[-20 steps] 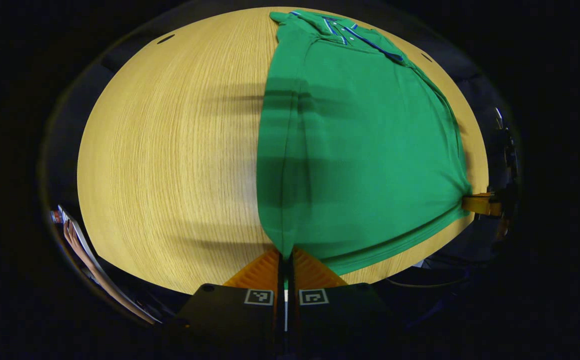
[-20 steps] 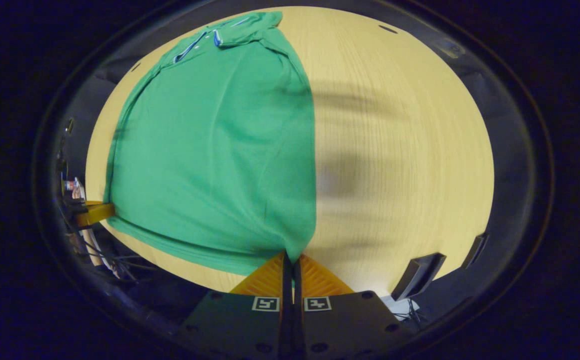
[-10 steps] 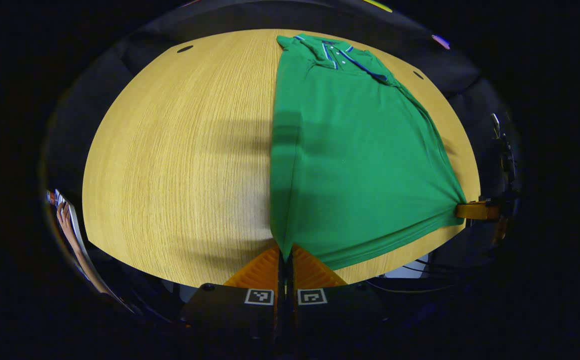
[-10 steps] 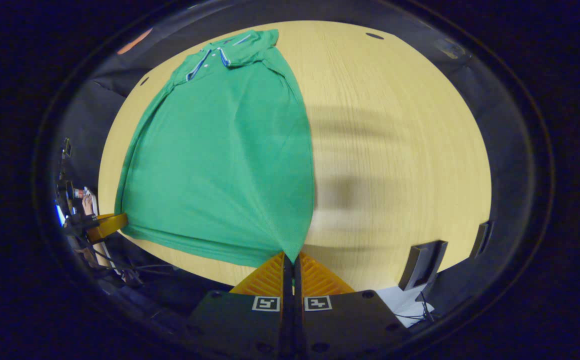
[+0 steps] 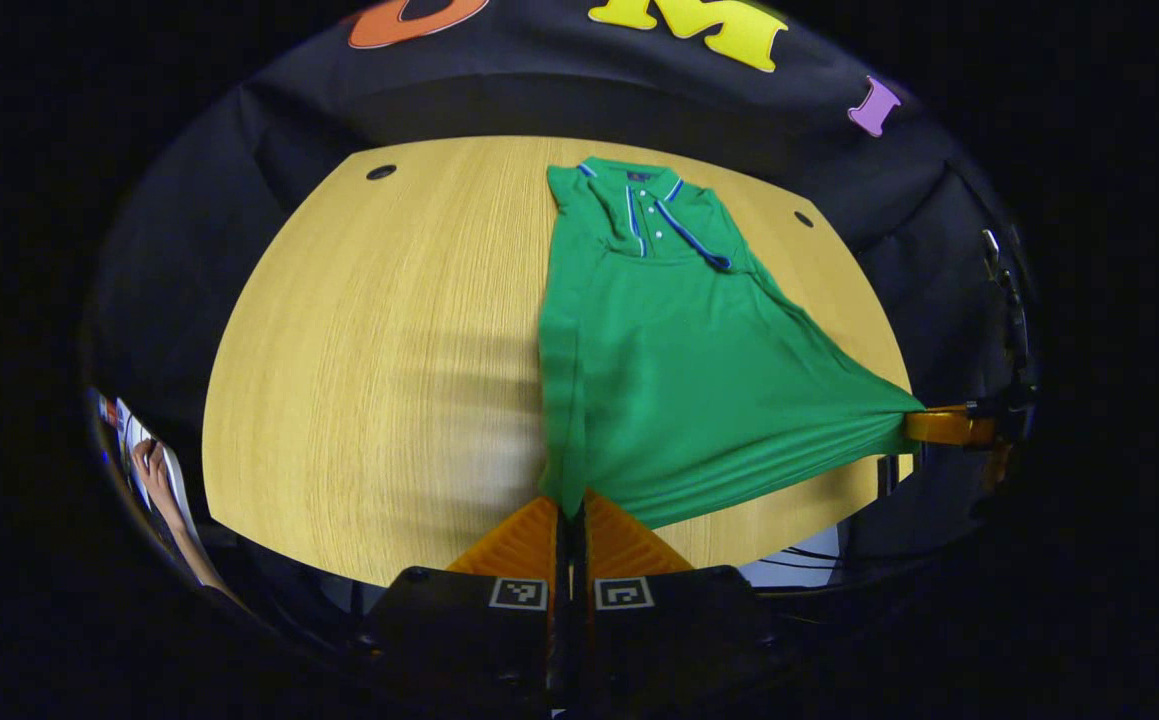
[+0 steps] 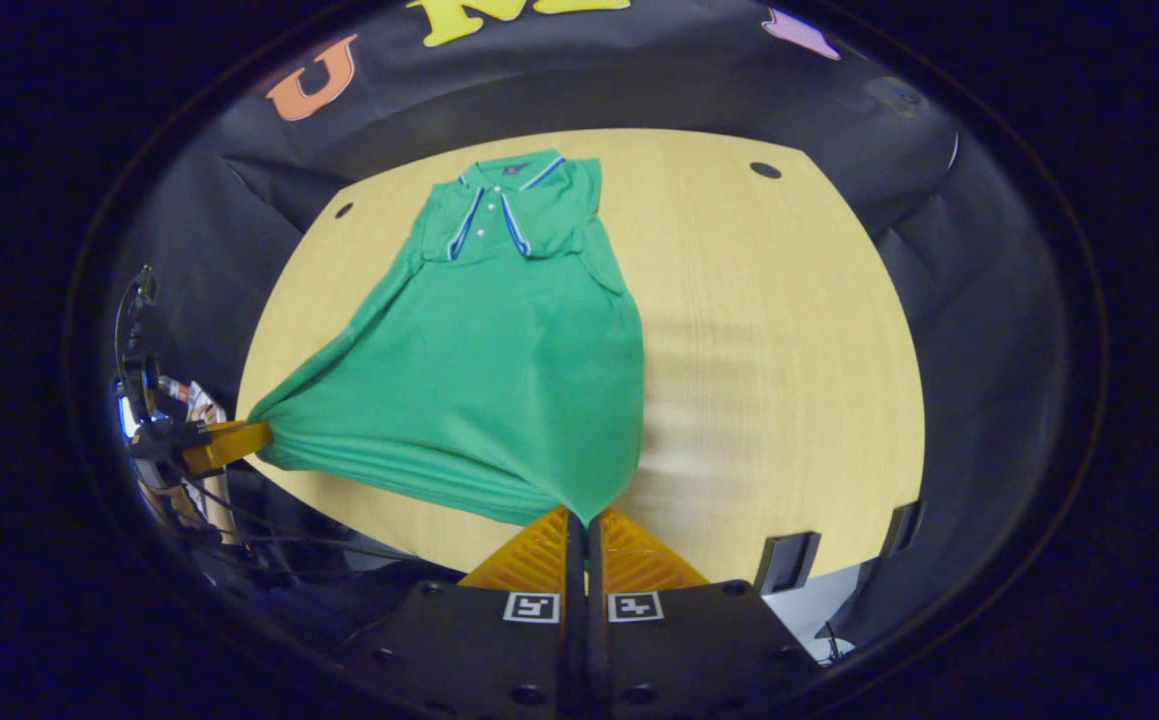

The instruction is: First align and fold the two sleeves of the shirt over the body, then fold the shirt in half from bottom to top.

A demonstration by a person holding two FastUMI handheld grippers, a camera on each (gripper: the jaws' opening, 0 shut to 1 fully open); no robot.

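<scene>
1. Because the green shirt (image 5: 679, 380) is pinched only at its two bottom corners, the hem between them hangs as a taut, slightly bowed span raised off the wooden surface (image 5: 369, 360), while the collar end (image 6: 504, 205) lies flat at the far side; a corner slipping free would drop the hem in a heap short of the collar.
2. The sleeves look already folded in over the body, since the sides run narrow and straight. A jerky carry upward could likely shake those flaps loose and undo the first fold.
3. The left tool (image 5: 569, 512) has its fingers closed together on the hem's left corner, with cloth emerging right at the tips. The right tool (image 6: 579, 515) is clamped the same way on the right corner. Both bites look shallow, so a hard pull apart may drag fabric out.
4. If one hand travels faster or higher than the other, the hem would probably land skewed across the chest instead of square to the shoulders.
5. The collar end is held only by friction on the smooth surface, so dragging forward rather than lifting over could slide the whole shirt towards the far edge.
</scene>
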